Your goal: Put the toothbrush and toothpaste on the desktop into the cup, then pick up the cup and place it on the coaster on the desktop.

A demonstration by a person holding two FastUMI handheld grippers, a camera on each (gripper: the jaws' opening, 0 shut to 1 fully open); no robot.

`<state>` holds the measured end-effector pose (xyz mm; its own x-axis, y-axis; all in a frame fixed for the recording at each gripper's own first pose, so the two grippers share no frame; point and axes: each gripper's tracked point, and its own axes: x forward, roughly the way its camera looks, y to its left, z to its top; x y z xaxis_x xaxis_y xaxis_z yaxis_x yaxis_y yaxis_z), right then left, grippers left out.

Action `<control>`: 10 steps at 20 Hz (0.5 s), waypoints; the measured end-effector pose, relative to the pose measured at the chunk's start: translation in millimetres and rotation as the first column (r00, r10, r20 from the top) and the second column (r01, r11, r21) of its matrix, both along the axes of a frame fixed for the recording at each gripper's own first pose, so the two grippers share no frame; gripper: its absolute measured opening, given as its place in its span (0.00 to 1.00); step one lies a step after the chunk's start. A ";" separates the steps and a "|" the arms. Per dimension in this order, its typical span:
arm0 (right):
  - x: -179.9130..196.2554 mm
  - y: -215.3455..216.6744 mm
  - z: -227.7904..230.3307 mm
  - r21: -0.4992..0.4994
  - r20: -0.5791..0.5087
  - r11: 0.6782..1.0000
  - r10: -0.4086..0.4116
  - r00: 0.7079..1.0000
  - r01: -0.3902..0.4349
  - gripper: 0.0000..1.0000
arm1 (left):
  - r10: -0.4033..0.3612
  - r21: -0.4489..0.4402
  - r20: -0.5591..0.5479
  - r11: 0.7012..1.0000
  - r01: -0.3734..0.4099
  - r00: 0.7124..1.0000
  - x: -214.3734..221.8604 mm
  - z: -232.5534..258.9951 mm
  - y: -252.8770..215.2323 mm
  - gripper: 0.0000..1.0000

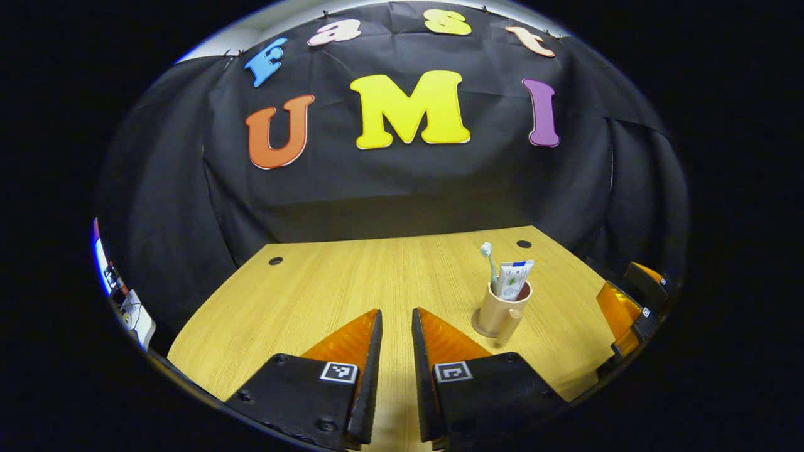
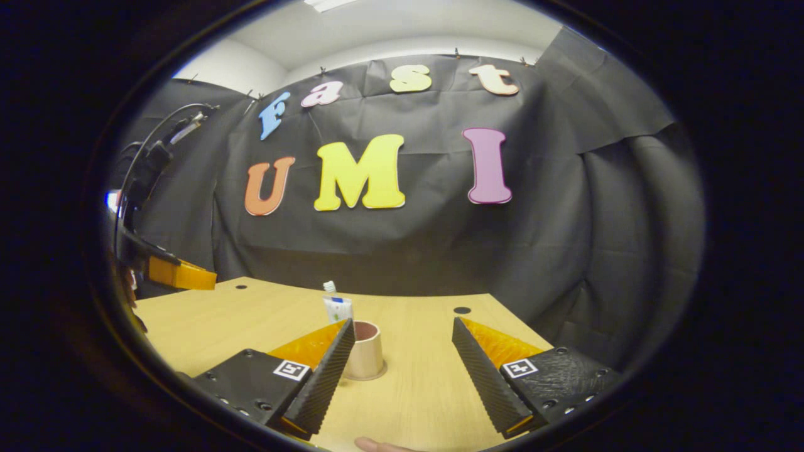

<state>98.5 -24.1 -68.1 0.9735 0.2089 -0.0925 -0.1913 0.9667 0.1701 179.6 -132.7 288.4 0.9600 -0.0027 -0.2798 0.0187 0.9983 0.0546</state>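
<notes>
A beige cup (image 1: 502, 311) stands upright on a round coaster (image 1: 480, 329) on the wooden desktop, right of centre in the left gripper view. A toothbrush (image 1: 488, 260) and a toothpaste tube (image 1: 516, 279) stick up out of it. My left gripper (image 1: 396, 315) hovers left of the cup, its fingers a narrow slit apart with nothing between them. In the right gripper view the cup (image 2: 365, 351) and toothpaste (image 2: 337, 307) sit just beyond my wide-open right gripper (image 2: 402, 321), close to its left finger and partly hidden by it. The right gripper (image 1: 628, 307) also shows at the far right.
The desktop (image 1: 326, 295) has small dark cable holes near its back edge (image 1: 276, 260) (image 1: 524, 243). Black cloth walls close the booth behind and to the sides. The left gripper (image 2: 179, 275) and its cables show at the left edge of the right gripper view. A person's fingertip (image 2: 377, 446) peeks in at the bottom.
</notes>
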 end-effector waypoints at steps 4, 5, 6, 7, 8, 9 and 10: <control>-5.8 10.4 7.3 -0.003 0.012 1.000 -0.007 1.000 0.007 0.95 | 0.005 -0.020 0.082 1.000 -0.004 0.997 -15.8 -2.4 -1.3 0.32; -8.6 14.8 8.5 -0.016 0.024 1.000 -0.005 1.000 0.005 0.91 | 0.006 -0.025 0.109 1.000 -0.003 0.994 -16.9 0.0 -2.8 0.32; -12.3 18.9 11.6 -0.035 0.046 0.999 -0.002 0.999 0.003 0.95 | 0.011 -0.026 0.139 1.000 -0.008 0.990 -20.3 1.1 -2.9 0.36; -13.2 22.8 14.3 -0.057 0.069 0.998 0.002 0.998 0.002 0.95 | 0.016 -0.017 0.164 1.000 -0.014 0.986 -21.6 2.8 -2.7 0.41; -13.6 24.7 13.6 -0.079 0.081 0.997 0.000 0.997 0.006 0.95 | 0.016 0.004 0.186 1.000 -0.017 0.982 -25.3 1.4 -2.7 0.56; -13.7 27.1 10.6 -0.093 0.088 0.996 0.001 0.996 0.007 0.93 | 0.016 0.019 0.214 1.000 -0.021 0.977 -26.1 2.6 -4.0 0.64; -12.5 30.3 9.4 -0.099 0.089 0.995 0.003 0.996 0.005 0.94 | 0.016 0.025 0.231 0.999 -0.022 0.973 -28.2 0.9 -6.2 0.81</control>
<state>86.0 6.2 -58.7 0.9790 0.2021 -0.0258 -0.2004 0.9781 0.0558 151.4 -138.9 289.3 0.9985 0.0205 -0.0504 -0.0163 0.9965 0.0821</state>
